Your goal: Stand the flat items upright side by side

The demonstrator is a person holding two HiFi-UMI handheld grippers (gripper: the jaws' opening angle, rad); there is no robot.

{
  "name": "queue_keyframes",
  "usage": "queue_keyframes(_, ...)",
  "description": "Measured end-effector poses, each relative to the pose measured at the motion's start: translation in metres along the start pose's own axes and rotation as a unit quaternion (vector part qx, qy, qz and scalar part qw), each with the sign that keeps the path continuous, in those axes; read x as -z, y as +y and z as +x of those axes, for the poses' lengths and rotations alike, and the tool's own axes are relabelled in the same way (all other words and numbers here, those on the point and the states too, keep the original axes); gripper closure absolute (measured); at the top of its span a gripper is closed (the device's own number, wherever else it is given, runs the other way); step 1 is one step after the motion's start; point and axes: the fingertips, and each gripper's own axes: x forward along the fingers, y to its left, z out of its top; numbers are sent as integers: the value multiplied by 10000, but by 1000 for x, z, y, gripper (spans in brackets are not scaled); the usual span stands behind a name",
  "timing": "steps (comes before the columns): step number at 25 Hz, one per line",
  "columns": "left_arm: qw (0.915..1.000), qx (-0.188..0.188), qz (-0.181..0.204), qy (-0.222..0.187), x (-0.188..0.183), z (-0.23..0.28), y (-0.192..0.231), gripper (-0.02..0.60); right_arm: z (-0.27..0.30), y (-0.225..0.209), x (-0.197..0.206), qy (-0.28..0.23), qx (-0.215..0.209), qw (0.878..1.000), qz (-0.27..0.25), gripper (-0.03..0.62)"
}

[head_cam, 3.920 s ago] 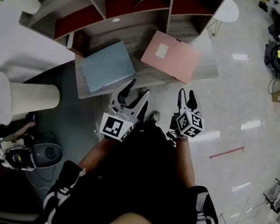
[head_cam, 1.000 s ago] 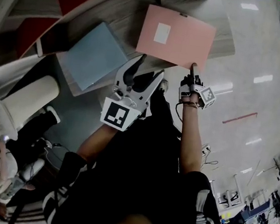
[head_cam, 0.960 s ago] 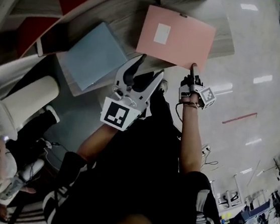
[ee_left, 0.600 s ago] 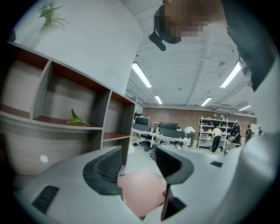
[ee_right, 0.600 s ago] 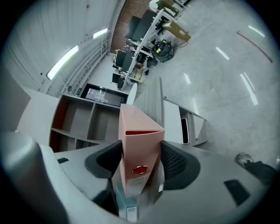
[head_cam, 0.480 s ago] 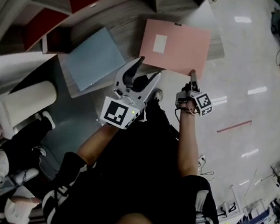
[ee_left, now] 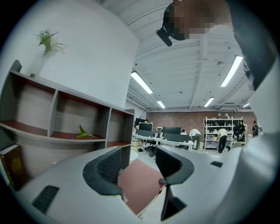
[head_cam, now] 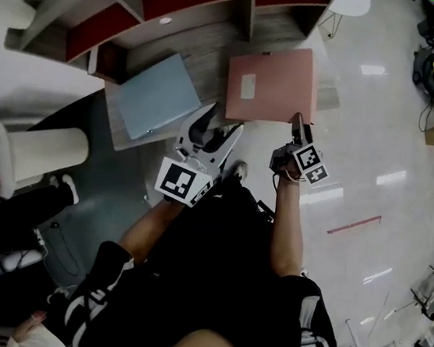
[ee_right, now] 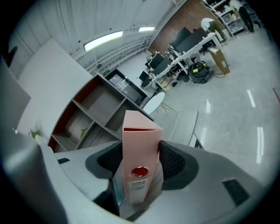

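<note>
A pink binder (head_cam: 271, 85) is tipped up off the wooden desk (head_cam: 208, 58), its near edge gripped in my right gripper (head_cam: 296, 122). In the right gripper view its spine (ee_right: 140, 148), with a red ring hole and a label, stands upright between the pads of the right gripper (ee_right: 140, 161). Those jaws have just been closing on it. A pale blue binder (head_cam: 157, 95) lies flat on the desk to the left. My left gripper (head_cam: 222, 122) hovers open near the desk's front edge. Nothing is between its fingers (ee_left: 109, 168), and the pink binder (ee_left: 140, 186) shows beyond them.
A wooden shelf unit (head_cam: 183, 0) with red-backed compartments stands behind the desk, with a dark book (ee_left: 12, 164) at its left end. A white cylinder (head_cam: 39, 151) lies left of me. Shiny floor (head_cam: 374, 172) spreads to the right.
The right gripper has risen and rolled with the pink binder's near edge, so the binder tilts up from the desk. The left gripper has lifted too. The blue binder has stayed put.
</note>
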Motion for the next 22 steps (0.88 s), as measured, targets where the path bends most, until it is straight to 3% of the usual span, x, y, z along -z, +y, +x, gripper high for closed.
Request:
queue_keyframes(6,9986,-496,163,2,-14,-48,8,348,-7,51,-10,-9,-195,9937,-1108,318)
queue_keyframes(11,9957,-872,310,-65,-16,-90,28,353,-8,84,7,92,-371,9857,-1642,319)
queue_keyframes(16,9931,-1156,159,-73,-12,-117,48,389,-10,112,29,202,-534,9774,-2037,321)
queue_keyframes(22,9908,-1346,89,-80,-16,-141,78,450,-13,150,46,115,-604,9582,-2793,321)
